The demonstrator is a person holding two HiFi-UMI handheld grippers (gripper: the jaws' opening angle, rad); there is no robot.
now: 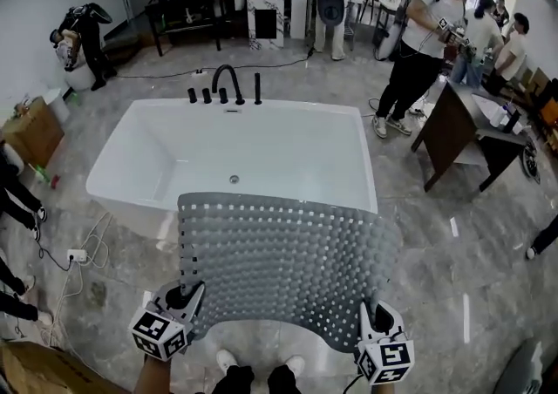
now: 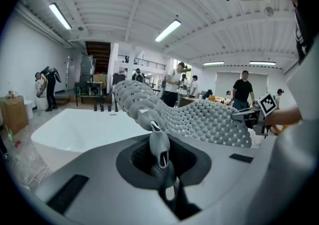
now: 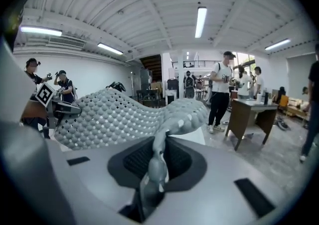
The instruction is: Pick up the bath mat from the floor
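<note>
I am holding the grey studded bath mat (image 1: 288, 261) up off the floor, spread out in front of me, with its far edge showing over the near rim of the white bathtub (image 1: 139, 148). My left gripper (image 1: 187, 296) is pinching the mat's near left corner, and my right gripper (image 1: 370, 314) is pinching the near right corner. In the left gripper view the jaws are closing tight on a fold of the mat (image 2: 199, 119), which is arching up and away towards the other gripper. The right gripper view is showing the same: jaws clamping a bunched corner, with the mat (image 3: 114, 114) sagging a little between the two grips.

Beyond the mat, a black faucet (image 1: 228, 83) is standing at the tub's far rim. The tub is sitting on a grey marbled floor (image 1: 436, 244). A dark desk (image 1: 453, 131) is standing to the right, with several people around it, and a cardboard box (image 1: 30, 131) is sitting to the left.
</note>
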